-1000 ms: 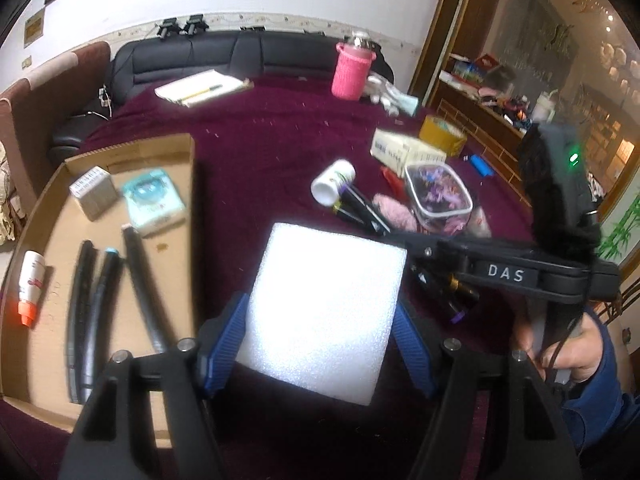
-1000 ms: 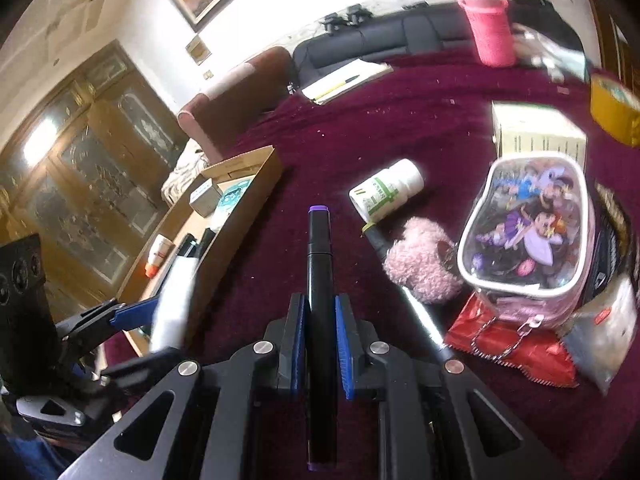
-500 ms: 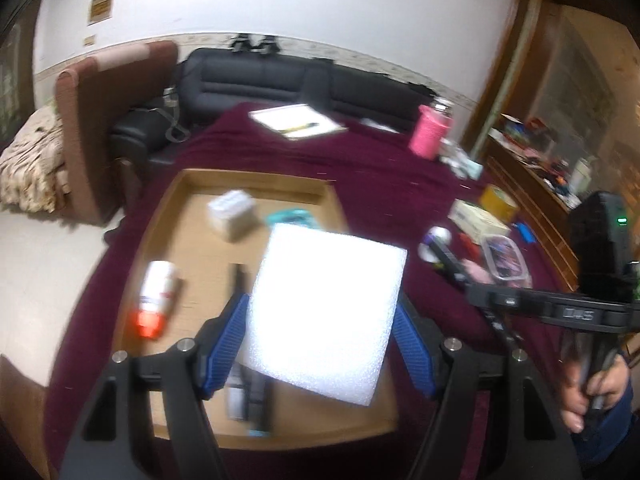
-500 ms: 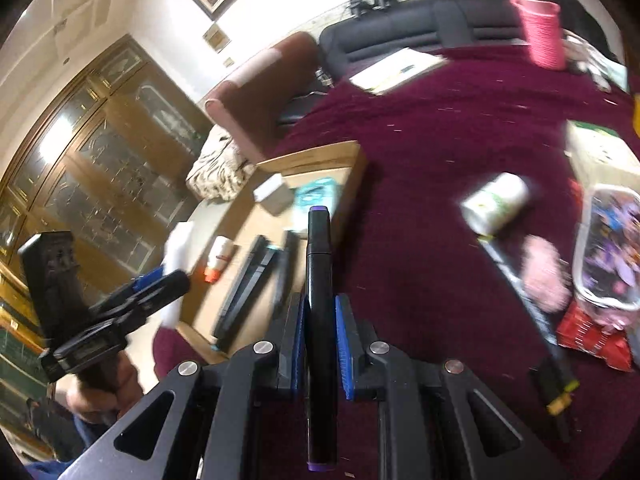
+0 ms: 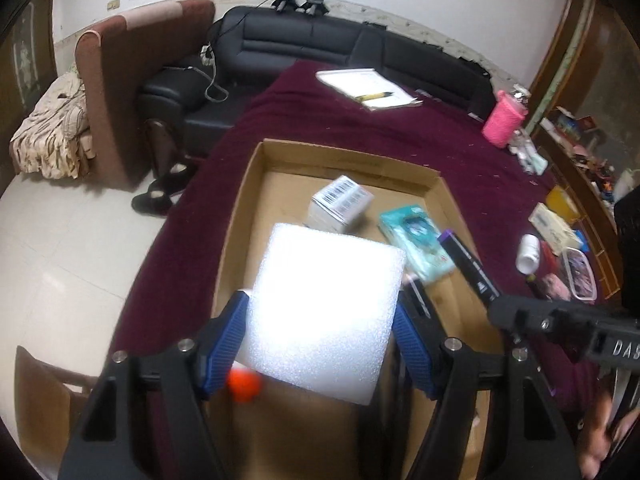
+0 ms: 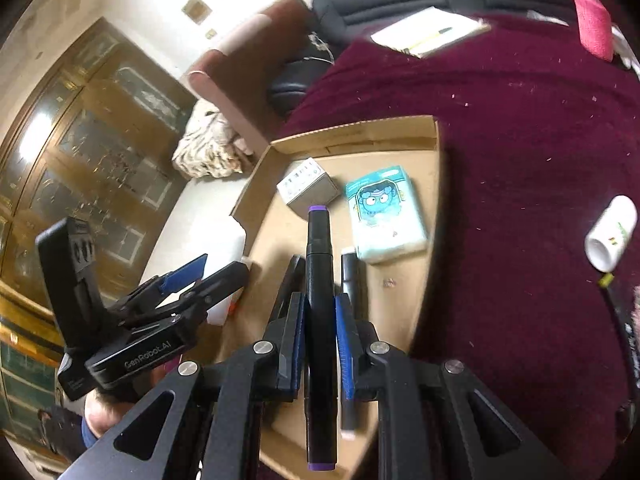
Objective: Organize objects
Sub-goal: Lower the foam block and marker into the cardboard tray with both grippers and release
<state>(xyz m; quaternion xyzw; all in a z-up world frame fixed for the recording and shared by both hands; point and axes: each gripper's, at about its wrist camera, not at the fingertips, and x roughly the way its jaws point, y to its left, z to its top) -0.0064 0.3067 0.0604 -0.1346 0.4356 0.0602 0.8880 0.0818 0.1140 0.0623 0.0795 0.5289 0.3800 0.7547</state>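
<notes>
My left gripper (image 5: 322, 320) is shut on a white foam block (image 5: 324, 304), holding it above the near part of the cardboard tray (image 5: 348, 160). My right gripper (image 6: 320, 320) is shut on a black marker with purple ends (image 6: 319, 272), also over the tray (image 6: 360, 136). The tray holds a small grey box (image 6: 308, 190), a teal tissue pack (image 6: 386, 216) and black markers (image 6: 352, 276). An orange cap (image 5: 243, 386) peeks from under the foam. In the right wrist view the left gripper (image 6: 192, 280) hangs at the tray's left edge.
The tray lies on a maroon tablecloth (image 6: 520, 140). A white pill bottle (image 6: 612, 236) and a clear pouch (image 5: 580, 276) lie to the right of it. A notebook with a pen (image 5: 368, 88) and a pink bottle (image 5: 502, 124) stand farther back. A black sofa (image 5: 320, 48) lines the wall.
Both grippers have swung left from the clutter on the cloth to above the cardboard tray, each keeping its object. The tray now fills the middle of both views.
</notes>
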